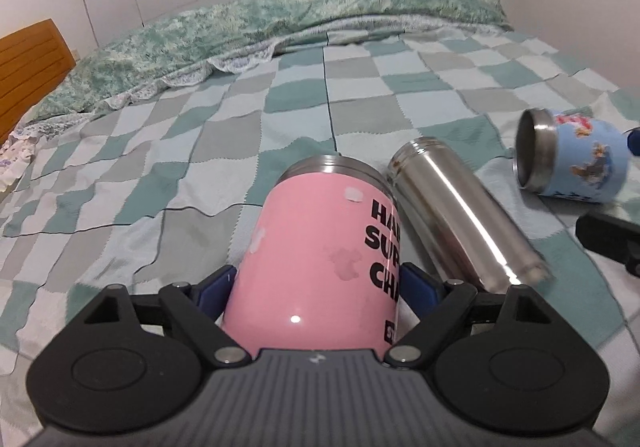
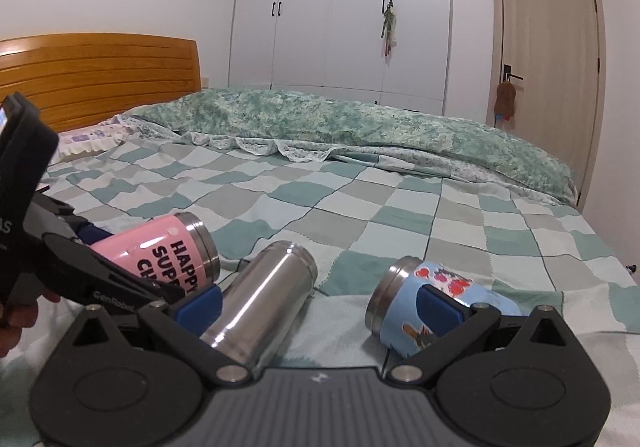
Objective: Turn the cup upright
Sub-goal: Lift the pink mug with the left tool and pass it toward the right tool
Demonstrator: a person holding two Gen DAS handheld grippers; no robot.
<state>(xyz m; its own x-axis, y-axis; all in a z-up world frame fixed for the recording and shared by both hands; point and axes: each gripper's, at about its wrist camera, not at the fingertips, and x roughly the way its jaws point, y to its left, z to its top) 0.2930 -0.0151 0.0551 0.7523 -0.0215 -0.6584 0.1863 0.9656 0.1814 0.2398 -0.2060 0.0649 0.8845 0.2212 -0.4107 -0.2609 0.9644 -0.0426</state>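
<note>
- Pink cup (image 1: 320,259): lying on its side on the checked bedspread (image 1: 200,151), steel mouth facing far. My left gripper (image 1: 316,287) is clamping its body near the base, so I judge a rotation would stand it mouth-up.
- Steel flask (image 1: 464,211): lying just right of it.
- Blue cup (image 2: 424,299): lying on its side, right. My right gripper (image 2: 320,307) is spreading its fingers wide, gripping nothing.

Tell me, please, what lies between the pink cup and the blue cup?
The steel flask lies on its side between the pink cup and blue cup; both views show it.
</note>
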